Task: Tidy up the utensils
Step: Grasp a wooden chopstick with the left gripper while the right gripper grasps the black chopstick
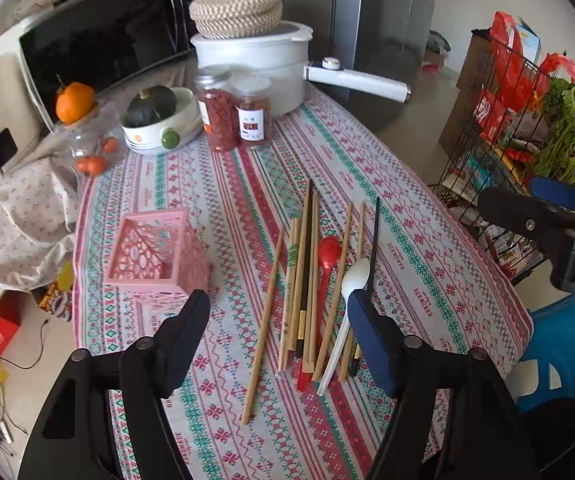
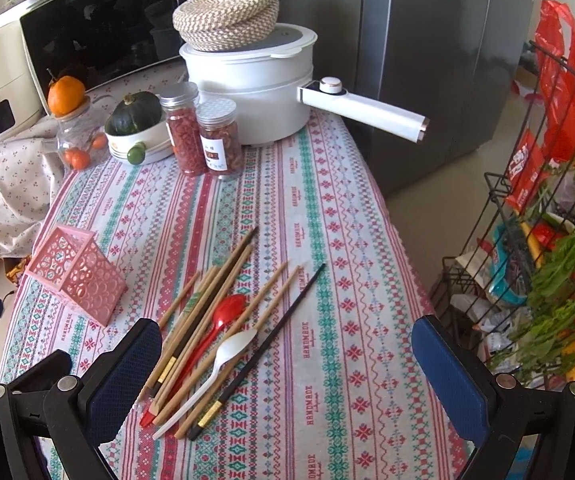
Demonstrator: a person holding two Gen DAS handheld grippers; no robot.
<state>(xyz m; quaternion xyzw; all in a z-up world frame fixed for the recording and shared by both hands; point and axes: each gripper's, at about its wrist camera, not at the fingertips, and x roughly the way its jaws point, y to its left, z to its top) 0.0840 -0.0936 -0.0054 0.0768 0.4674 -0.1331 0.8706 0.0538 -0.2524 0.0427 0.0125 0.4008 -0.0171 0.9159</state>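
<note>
Several wooden chopsticks (image 1: 303,272), a red spoon (image 1: 329,248), a white spoon (image 1: 355,276) and a black chopstick (image 1: 374,240) lie side by side on the patterned tablecloth (image 1: 223,208). A pink lattice holder (image 1: 155,256) lies tipped on its side to their left. My left gripper (image 1: 278,300) hovers open over the near ends of the utensils, its pads touching none of them. In the right wrist view, my right gripper (image 2: 285,326) stands wide open above the white spoon (image 2: 231,344) and black chopstick (image 2: 283,324), with the pink holder (image 2: 75,276) further left.
At the back of the table stand a white pot (image 1: 255,60) with a long handle and a woven basket on top, two jars (image 1: 231,116) and a bowl holding a squash (image 1: 159,120). A wire rack (image 1: 527,120) with greens stands past the table's right edge.
</note>
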